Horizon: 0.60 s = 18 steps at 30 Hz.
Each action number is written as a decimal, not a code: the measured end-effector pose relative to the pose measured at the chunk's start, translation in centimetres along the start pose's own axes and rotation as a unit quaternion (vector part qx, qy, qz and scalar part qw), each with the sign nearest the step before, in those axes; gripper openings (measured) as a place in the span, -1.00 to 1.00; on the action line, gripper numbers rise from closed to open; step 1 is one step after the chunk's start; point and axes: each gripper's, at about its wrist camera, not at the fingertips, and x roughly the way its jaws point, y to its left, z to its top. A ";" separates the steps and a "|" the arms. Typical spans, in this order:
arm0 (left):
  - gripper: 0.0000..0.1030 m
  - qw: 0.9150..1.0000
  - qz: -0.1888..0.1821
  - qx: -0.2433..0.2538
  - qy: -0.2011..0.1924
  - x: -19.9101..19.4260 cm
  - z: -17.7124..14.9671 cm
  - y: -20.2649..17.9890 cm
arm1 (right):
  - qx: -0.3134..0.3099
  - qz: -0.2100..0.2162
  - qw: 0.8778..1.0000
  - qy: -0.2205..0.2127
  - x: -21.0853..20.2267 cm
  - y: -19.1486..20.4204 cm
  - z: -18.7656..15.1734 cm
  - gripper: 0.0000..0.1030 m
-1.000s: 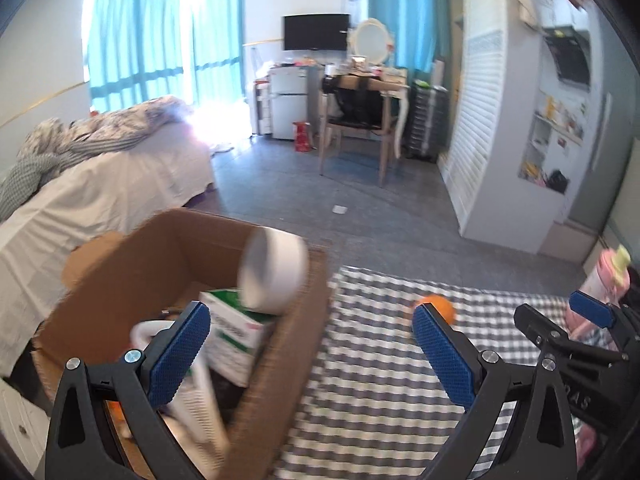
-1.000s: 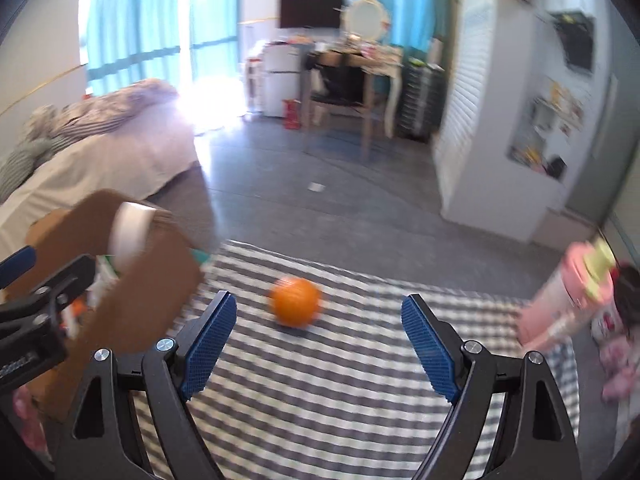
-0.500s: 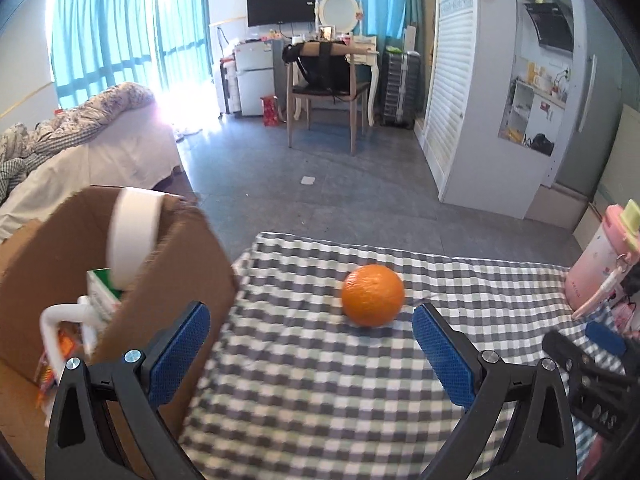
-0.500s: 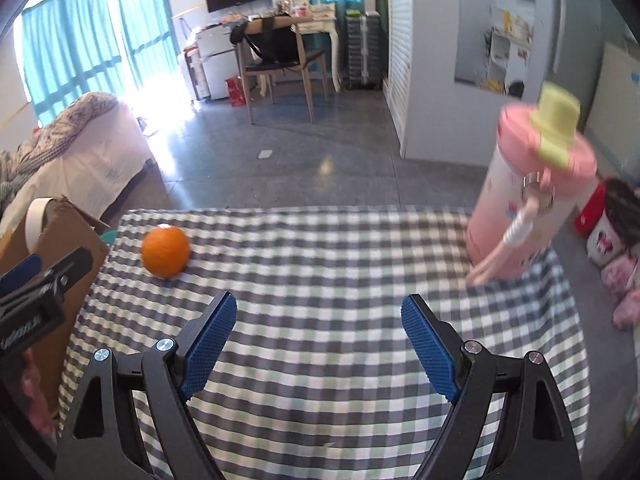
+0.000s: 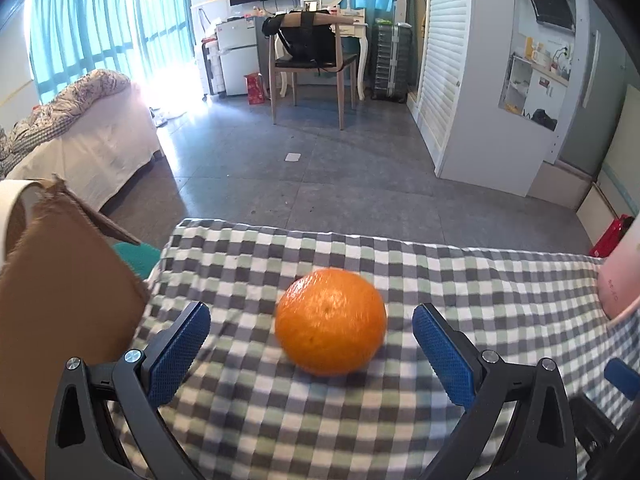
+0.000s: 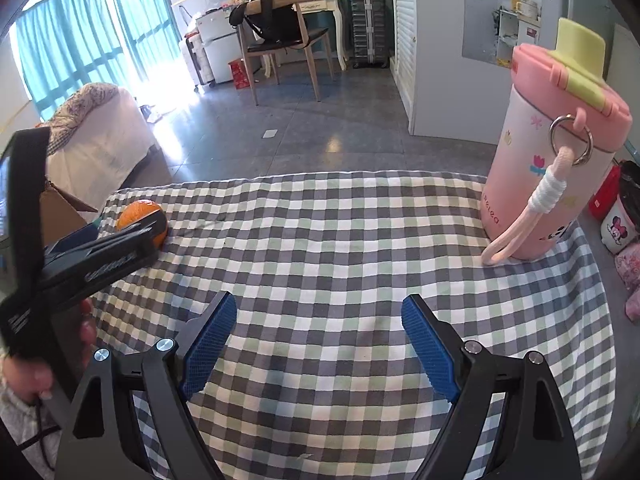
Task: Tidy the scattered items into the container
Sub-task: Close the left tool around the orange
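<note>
An orange (image 5: 331, 322) lies on the checked tablecloth (image 5: 360, 420), just ahead of my left gripper (image 5: 310, 346), whose blue pads stand wide open on either side of it without touching. The same orange (image 6: 140, 212) shows at the far left of the right wrist view, partly behind the left tool. A brown cardboard box (image 5: 60, 300) stands at the table's left end. My right gripper (image 6: 318, 340) is open over bare cloth. A pink bottle (image 6: 556, 152) with a yellow-green spout and a cord loop stands upright at the right.
The table's far edge drops to a grey tiled floor (image 5: 320, 168). A bed (image 5: 80, 136) lies to the left, a chair (image 5: 312, 60) and a desk at the back. A white roll (image 5: 12, 208) leans at the box rim. A hand (image 6: 24, 376) grips the left tool.
My left gripper swung right from over the box and sank toward the orange, which now sits between its open jaws. My right gripper swung right, bringing the pink bottle into close view.
</note>
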 end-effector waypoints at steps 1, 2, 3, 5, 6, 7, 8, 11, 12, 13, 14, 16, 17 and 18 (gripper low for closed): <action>0.94 1.000 -0.006 -0.001 0.006 0.5 0.0 0.0 | 0.002 0.001 1.000 0.002 0.2 0.0 0.0 0.64; 0.57 1.000 -0.011 -0.001 0.014 0.9 -0.1 0.0 | 0.003 0.001 1.000 0.004 0.4 -0.1 0.0 0.64; 0.28 1.000 -0.015 0.000 0.023 1.2 -0.1 0.0 | 0.003 0.001 1.000 0.007 0.5 -0.2 -0.1 0.64; 0.13 0.999 -0.026 0.006 0.034 1.4 -0.2 0.0 | 0.002 -0.001 1.000 0.008 0.5 -0.2 -0.2 0.64; 0.12 0.999 -0.026 0.009 0.035 1.2 -0.2 -0.1 | 0.001 -0.003 1.000 0.008 0.4 -0.1 -0.1 0.64; 0.12 0.999 -0.031 0.006 0.039 0.9 -0.3 0.0 | 0.000 -0.004 1.000 0.007 0.3 -0.1 -0.2 0.64; 0.12 0.999 -0.036 0.003 0.041 0.6 -0.3 0.1 | -0.002 -0.005 1.000 0.006 0.1 -0.1 -0.1 0.64; 0.12 0.999 -0.036 0.000 0.041 -0.9 -0.5 0.3 | -0.007 -0.011 1.000 -0.001 -0.7 0.4 0.0 0.64; 0.12 0.999 -0.036 -0.003 0.035 -2.0 -0.5 0.5 | -0.008 -0.013 1.000 -0.004 -1.1 0.5 0.0 0.64; 0.12 0.999 -0.037 -0.004 0.028 -3.0 -0.5 0.7 | -0.008 -0.014 1.000 -0.006 -1.5 0.8 -0.1 0.64; 0.12 0.999 -0.040 -0.004 0.019 -4.4 -0.4 0.9 | -0.009 -0.016 1.000 -0.009 -1.9 1.0 -0.1 0.64; 0.12 0.998 -0.053 -0.013 -0.007 -7.6 0.0 1.8 | -0.011 -0.020 1.000 -0.015 -2.9 1.3 -0.3 0.64; 0.12 0.998 -0.061 -0.020 -0.023 -9.7 0.3 2.6 | -0.013 -0.021 1.000 -0.018 -3.5 1.6 -0.4 0.64; 0.12 0.997 -0.063 -0.024 -0.040 -11.9 0.7 3.5 | -0.015 -0.022 0.999 -0.022 -4.0 1.8 -0.5 0.64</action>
